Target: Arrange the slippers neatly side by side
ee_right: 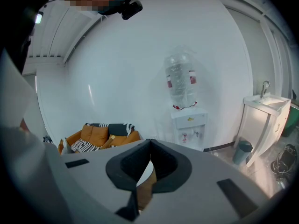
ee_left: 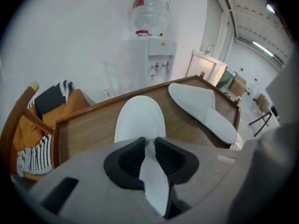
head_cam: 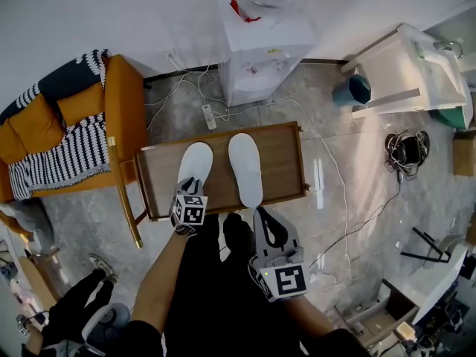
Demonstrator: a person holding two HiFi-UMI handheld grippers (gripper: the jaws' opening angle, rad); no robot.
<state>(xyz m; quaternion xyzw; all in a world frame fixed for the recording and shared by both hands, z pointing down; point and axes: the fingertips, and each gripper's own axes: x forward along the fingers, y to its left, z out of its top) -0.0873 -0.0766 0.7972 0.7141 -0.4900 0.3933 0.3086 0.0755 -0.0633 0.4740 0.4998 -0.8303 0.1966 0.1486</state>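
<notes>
Two white slippers lie toes away from me on a low wooden table. The left slipper sits a little nearer than the longer-looking right slipper, with a small gap between them. My left gripper points steeply down at the left slipper's heel. In the left gripper view the left gripper is shut on the heel of that slipper, a white strip pinched between the pads; the other slipper lies to the right. My right gripper hangs off the table's front edge, and in the right gripper view it is shut and empty.
An orange armchair with a striped blanket stands left of the table. Behind it are a water dispenser, a power strip with cables, a teal bin and a white sink cabinet. My dark-trousered legs are below the table's front edge.
</notes>
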